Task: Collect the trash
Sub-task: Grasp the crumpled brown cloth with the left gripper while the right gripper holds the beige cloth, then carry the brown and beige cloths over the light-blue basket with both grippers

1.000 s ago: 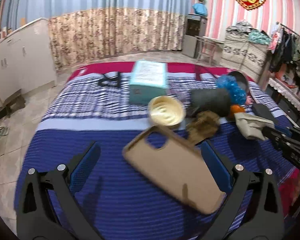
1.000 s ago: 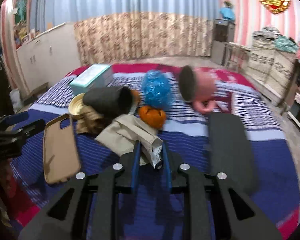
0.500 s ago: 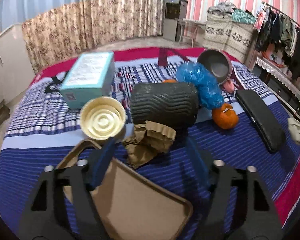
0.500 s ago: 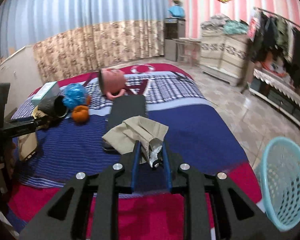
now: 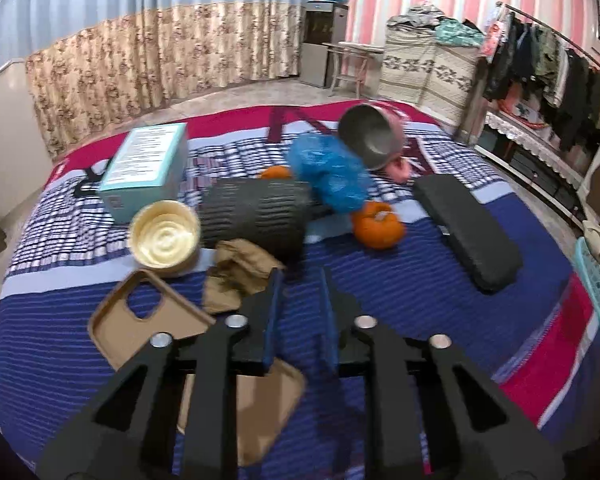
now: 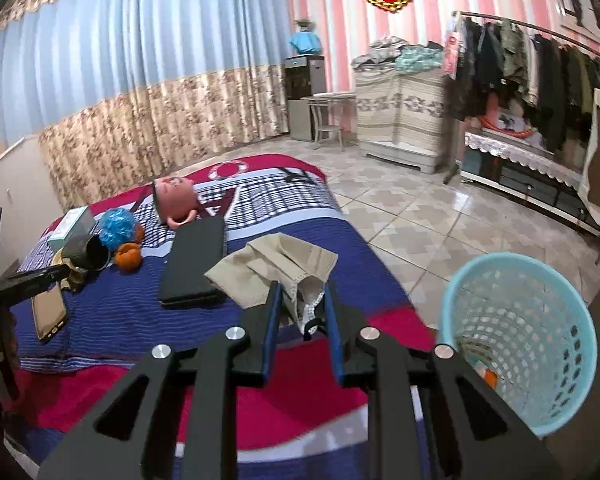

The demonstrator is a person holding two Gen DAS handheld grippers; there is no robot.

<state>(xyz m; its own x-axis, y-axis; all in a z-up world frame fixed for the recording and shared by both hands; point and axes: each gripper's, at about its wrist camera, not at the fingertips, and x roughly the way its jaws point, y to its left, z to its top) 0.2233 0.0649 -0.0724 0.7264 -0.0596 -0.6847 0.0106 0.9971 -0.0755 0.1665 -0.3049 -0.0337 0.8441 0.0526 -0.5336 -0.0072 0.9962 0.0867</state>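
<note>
Basket [image 6: 516, 344] contents unclear, phone case [image 5: 148, 328] partly hidden

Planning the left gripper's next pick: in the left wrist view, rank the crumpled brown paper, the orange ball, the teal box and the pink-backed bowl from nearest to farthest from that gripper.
1. crumpled brown paper, just ahead-left of the left gripper, whose closing jaws hold nothing.
2. orange ball, ahead-right.
3. teal box, far left.
4. pink-backed bowl, far right; box and bowl are nearly too close to call.
</note>
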